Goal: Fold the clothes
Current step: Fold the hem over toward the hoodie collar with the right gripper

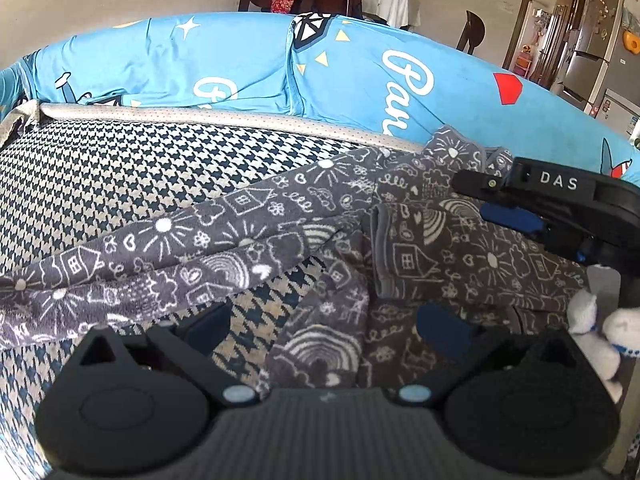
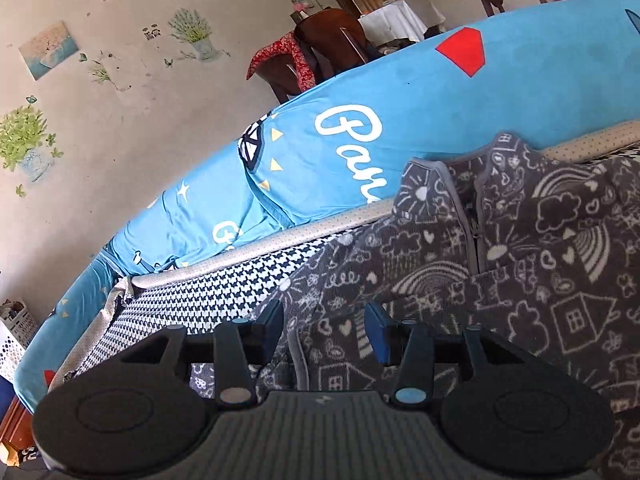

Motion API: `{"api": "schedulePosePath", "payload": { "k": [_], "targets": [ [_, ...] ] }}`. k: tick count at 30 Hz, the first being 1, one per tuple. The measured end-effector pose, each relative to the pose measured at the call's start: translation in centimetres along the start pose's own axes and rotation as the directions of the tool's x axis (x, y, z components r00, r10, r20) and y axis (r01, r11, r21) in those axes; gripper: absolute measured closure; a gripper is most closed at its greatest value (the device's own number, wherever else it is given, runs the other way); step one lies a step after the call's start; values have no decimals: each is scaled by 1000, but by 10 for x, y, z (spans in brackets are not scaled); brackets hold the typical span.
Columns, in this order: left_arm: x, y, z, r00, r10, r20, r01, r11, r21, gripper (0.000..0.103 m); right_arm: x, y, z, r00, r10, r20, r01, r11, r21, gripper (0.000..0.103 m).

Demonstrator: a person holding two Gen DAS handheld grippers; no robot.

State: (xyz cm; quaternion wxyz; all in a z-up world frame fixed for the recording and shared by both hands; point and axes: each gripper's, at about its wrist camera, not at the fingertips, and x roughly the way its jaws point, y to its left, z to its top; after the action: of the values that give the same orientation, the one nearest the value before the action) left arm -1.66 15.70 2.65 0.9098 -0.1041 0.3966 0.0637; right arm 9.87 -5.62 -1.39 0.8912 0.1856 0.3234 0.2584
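Left wrist view: left gripper [image 1: 320, 328] gapes over the grey garment [image 1: 440, 248]; right gripper [image 2: 326, 330], half-open, straddles a hem. Pinch single layers, lift evenly.

Bare houndstooth cushion [image 1: 120, 184] lies open on the left; the rumpled grey doodle-print fleece garment [image 1: 440, 264] fills the right, and the blue printed backrest [image 1: 248, 64] walls off the far edge.

A grey doodle-print garment [image 1: 400, 240] lies rumpled on the houndstooth cushion [image 1: 140, 168]. The left gripper [image 1: 320, 332] hovers over the garment's near edge, jaws spread wide. The right gripper [image 1: 520, 200] reaches over its right side, below the collar.
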Motion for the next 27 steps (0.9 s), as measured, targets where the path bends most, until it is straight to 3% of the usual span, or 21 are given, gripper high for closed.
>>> {"api": "schedulePosePath", "payload": {
  "k": [4, 20, 27],
  "targets": [
    [3, 0, 0, 1000, 2, -12, -2, 1000, -5, 0, -3, -10, -3, 999, -41, -27, 42, 999, 17, 48],
    [17, 2, -5, 996, 56, -75, -56, 998, -10, 0, -3, -13, -24, 983, -156, -96, 146, 984, -97, 43],
    [26, 2, -8, 989, 86, -121, -86, 996, 6, 0, 7, -22, -31, 972, -192, -133, 186, 981, -53, 36]
  ]
}}
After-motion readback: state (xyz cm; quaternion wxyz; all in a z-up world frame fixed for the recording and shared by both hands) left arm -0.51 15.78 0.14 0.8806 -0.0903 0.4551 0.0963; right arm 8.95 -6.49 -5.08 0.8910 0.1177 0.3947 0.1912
